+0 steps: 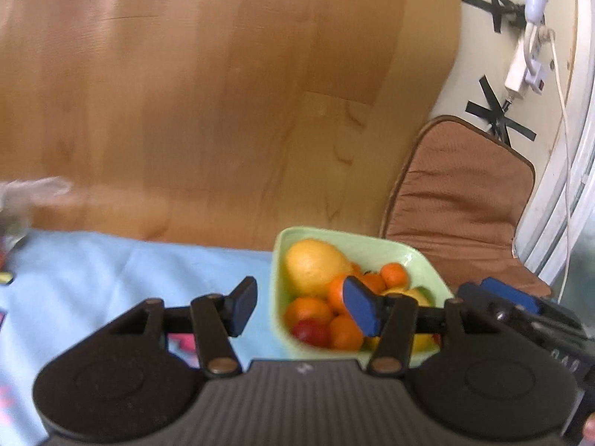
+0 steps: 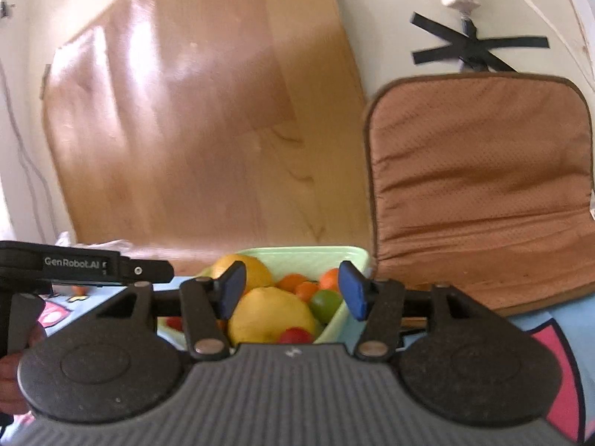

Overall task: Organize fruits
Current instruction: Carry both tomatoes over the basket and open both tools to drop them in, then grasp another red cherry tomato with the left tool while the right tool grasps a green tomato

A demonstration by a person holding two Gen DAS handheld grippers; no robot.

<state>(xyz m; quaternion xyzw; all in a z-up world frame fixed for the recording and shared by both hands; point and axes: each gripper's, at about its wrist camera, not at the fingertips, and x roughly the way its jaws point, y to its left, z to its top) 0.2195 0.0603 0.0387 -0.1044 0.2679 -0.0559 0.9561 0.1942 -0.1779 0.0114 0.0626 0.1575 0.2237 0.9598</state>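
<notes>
A pale green bowl [image 1: 375,247] on a light blue cloth [image 1: 111,267] holds a large yellow lemon [image 1: 316,265], several small oranges [image 1: 310,310] and a red fruit [image 1: 310,332]. My left gripper [image 1: 301,306] is open and empty above the bowl's left edge. In the right wrist view the bowl [image 2: 308,254] holds two lemons [image 2: 271,316], small oranges [image 2: 292,282], a green fruit [image 2: 325,304] and a red one [image 2: 295,335]. My right gripper [image 2: 292,293] is open and empty just above the fruit. The left gripper's body [image 2: 81,265] shows at the left.
A wooden floor [image 1: 204,93] lies beyond the table. A chair with a brown cushion [image 2: 479,186] stands right of the bowl. A white power strip [image 1: 528,63] and cables held by black tape [image 1: 498,111] lie on the pale floor. Small blurred items [image 1: 15,219] sit at the cloth's left.
</notes>
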